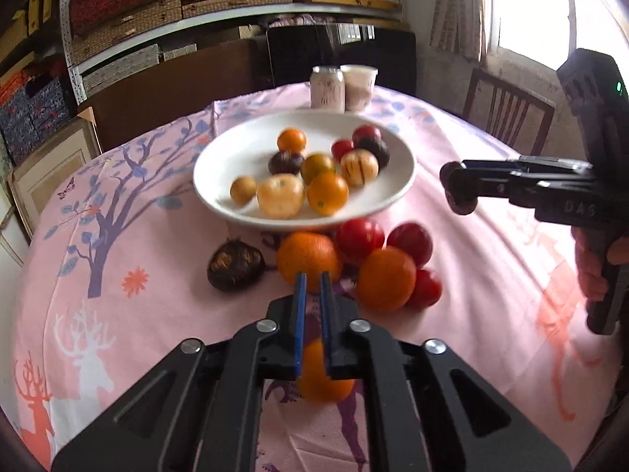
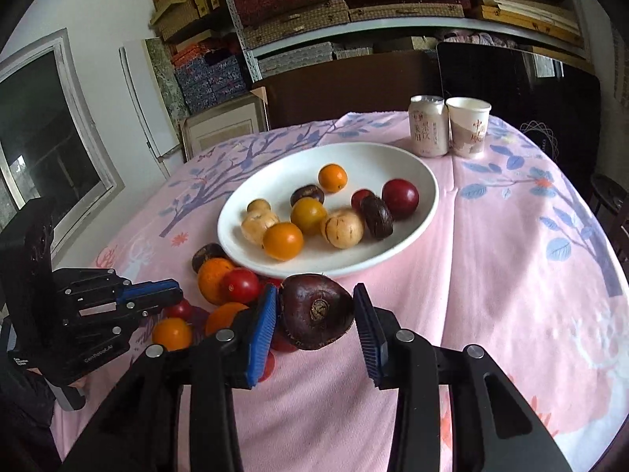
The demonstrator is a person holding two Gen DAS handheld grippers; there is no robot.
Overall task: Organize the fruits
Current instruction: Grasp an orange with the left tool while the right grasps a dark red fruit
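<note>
Storage-room vibe here: metal shelves stacked with woven boxes at the back, and a round tabletop point(image 2: 491, 275) under a pink cloth printed with trees and deer. A wide white ceramic plate point(image 2: 275, 173) sits mid-table with small oranges, yellow-tan round fruits, dark brown ones and a couple of red ones already in it. At the far edge stand a pink drink can point(image 2: 428, 126) and a paper cup point(image 2: 468, 126).

The loose pile is just near of the plate: oranges, red tomato-like fruits, and a dark chestnut-coloured fruit point(image 1: 235, 263) off to the left.

The left gripper point(image 1: 312, 279) has its blue-padded fingers almost fully closed, holding nothing, tips right at a big orange point(image 1: 308, 257). A smaller orange point(image 1: 324, 369) shows underneath the fingers, near the camera.

The right gripper point(image 2: 316, 316) is narrowed around a dark brown glossy fruit with a dried stem scar point(image 2: 316, 310). The left pad presses it; on the right pad I see a sliver of a gap, but it seems to hang there, so I'd call it gripped.

Handling guess: these are light, smooth, round and fairly firm, so they'll want to roll or squirt out. Pinch across the widest part, gently.

Hard to tell: the plate fruit is motion-blurred in the left view, and parts of the pile hide behind the right fingers.
</note>
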